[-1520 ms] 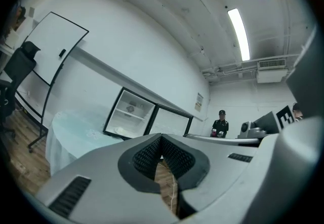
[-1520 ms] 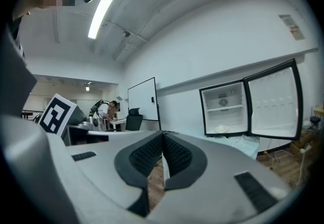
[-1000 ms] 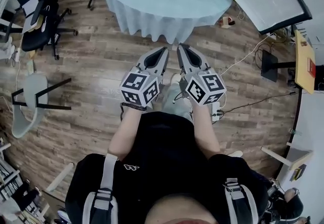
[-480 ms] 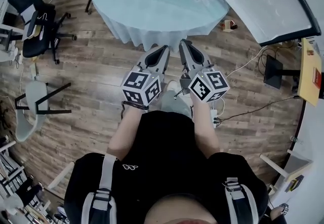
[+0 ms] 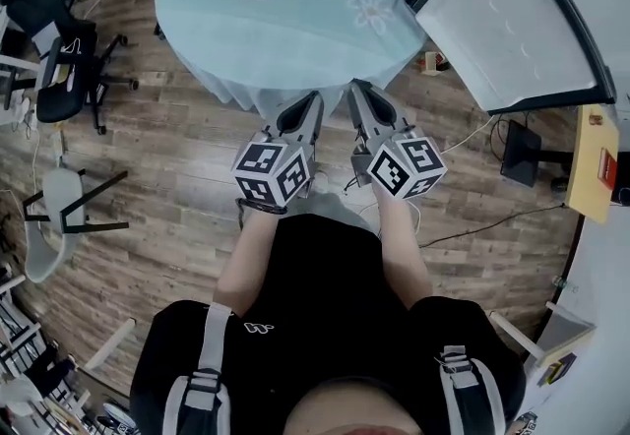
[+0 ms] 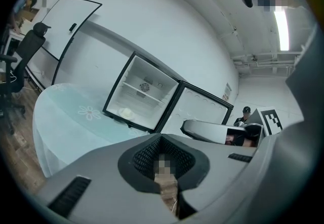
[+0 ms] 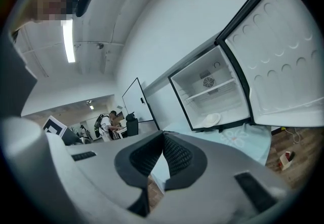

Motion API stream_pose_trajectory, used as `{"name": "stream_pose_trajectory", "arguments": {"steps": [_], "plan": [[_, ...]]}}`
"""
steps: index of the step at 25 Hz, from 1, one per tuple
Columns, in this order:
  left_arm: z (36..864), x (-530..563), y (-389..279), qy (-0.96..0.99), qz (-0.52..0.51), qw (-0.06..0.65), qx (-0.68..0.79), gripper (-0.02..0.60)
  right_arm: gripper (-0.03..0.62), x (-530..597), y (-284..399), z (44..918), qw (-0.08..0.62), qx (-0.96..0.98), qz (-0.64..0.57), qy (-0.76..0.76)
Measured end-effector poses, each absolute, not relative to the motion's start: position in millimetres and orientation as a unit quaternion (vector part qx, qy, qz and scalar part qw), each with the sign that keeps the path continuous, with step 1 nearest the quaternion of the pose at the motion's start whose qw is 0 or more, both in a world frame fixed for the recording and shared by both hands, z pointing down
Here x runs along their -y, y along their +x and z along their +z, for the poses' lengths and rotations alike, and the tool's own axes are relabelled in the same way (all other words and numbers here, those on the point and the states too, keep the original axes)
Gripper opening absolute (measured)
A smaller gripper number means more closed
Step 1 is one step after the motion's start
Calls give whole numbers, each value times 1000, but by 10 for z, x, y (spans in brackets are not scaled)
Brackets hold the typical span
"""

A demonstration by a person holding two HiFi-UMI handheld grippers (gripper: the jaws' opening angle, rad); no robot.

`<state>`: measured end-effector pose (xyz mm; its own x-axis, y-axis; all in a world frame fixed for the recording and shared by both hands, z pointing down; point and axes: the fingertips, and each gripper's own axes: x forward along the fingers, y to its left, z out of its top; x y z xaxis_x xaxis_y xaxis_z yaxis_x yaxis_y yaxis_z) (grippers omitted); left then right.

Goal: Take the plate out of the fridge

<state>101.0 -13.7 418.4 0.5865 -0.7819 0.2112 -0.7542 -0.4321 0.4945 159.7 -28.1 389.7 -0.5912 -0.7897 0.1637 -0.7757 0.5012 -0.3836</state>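
Both tools are clenched with nothing in them: the left gripper (image 5: 313, 98) and the right gripper (image 5: 355, 89) sit side by side at the centre of the head view, jaws pressed together and tips pointing toward the top of the frame. Their tips lie over the near edge of the table (image 5: 246, 25), which has a pale blue cloth and fills the top centre. The fridge (image 7: 200, 91) stands on the table with its door (image 7: 283, 61) swung wide to the right. The plate (image 7: 211, 118), white, lies on the fridge floor under the shelf, at the right of centre in the right gripper view, well apart from both grippers. A black chair (image 5: 54, 49) stands at the upper left.
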Motion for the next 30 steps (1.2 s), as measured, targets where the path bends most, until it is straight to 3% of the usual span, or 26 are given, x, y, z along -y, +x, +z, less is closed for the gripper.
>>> {"name": "stream_pose_trajectory", "arguments": {"steps": [10,15,23,30], "plan": [[4600,956,1023,835,-14,337,435,12,5,967,1730,4204,-21,-851,-228,-473],[4512,1759,1108,848,-17,330,415,12,5,1671,1977,4020,-2,-835,-211,-508],[4496,2569,1029,859,-19,334,387,12,5,2395,1535,4038,7,-853,-206,-480],[4603,2939,914,842,-54,393,365,12,5,2644,1413,4187,-28,-846,-207,-490]]}}
